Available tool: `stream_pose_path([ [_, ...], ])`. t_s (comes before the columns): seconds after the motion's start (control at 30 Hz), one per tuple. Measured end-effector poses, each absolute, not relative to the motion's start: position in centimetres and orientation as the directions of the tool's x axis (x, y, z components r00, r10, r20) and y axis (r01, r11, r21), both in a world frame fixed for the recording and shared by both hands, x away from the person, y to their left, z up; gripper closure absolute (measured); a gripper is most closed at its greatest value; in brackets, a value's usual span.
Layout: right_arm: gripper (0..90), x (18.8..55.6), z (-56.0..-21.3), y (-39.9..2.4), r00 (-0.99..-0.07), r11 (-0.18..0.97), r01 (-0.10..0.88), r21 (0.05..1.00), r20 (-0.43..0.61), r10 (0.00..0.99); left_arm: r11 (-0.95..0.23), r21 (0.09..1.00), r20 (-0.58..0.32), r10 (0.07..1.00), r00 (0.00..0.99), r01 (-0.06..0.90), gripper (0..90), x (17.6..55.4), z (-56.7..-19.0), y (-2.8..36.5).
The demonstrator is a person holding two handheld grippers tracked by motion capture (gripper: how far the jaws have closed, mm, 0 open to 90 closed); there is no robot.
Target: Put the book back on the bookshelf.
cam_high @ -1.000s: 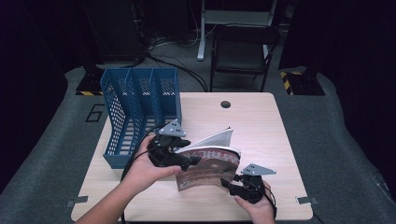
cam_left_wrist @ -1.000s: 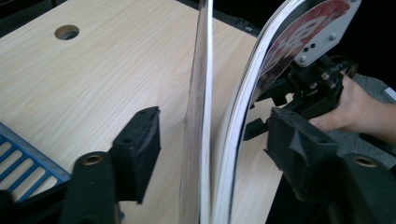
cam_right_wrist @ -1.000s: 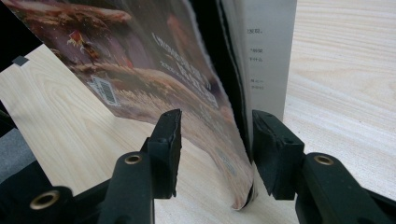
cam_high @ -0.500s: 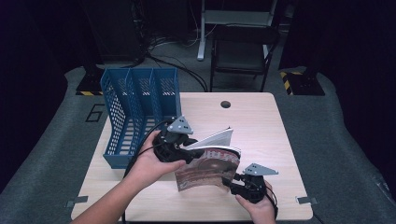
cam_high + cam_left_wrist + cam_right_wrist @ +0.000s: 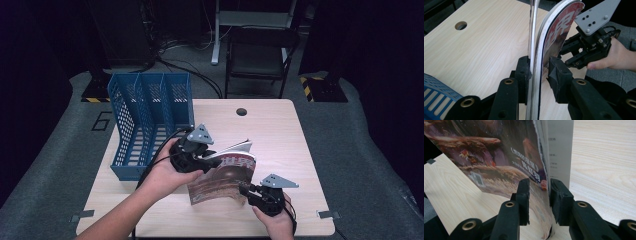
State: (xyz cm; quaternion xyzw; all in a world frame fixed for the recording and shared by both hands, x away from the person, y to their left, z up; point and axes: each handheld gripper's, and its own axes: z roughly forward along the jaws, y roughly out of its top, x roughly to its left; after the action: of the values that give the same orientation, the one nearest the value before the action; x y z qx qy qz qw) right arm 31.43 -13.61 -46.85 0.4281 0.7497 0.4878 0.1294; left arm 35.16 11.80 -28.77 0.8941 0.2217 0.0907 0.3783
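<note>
We see a pale wooden counter (image 5: 280,135) in a dark room; at six o'clock, our left gripper (image 5: 192,152) and right gripper (image 5: 265,195) have just been closing, jaws pinching the glossy brown-covered magazine (image 5: 225,177).

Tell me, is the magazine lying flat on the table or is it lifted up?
Lifted. The magazine stands tilted on its edge on the table, between the fingers of the left gripper and the right gripper.

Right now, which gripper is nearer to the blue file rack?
Left. The left gripper holds the magazine just beside the blue file rack's front corner; the right gripper is at the magazine's far edge, away from the rack.
</note>
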Motion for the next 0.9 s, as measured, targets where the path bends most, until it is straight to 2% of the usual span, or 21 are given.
stream_pose_path([
  [0.23, 71.7, 31.63, -46.79, -13.58, -0.602, 0.154, 0.511, 0.846, 0.224, 0.766, -0.648, 0.687, 0.012, 0.464, 0.886, 0.330, 76.6, 35.58, -28.62, 11.55],
  [0.9, 70.3, 31.82, -46.83, -13.74, -0.603, 0.137, 0.507, 0.851, 0.236, 0.762, -0.690, 0.643, 0.039, 0.462, 0.886, 0.332, 83.3, 36.07, -28.65, 10.84],
])
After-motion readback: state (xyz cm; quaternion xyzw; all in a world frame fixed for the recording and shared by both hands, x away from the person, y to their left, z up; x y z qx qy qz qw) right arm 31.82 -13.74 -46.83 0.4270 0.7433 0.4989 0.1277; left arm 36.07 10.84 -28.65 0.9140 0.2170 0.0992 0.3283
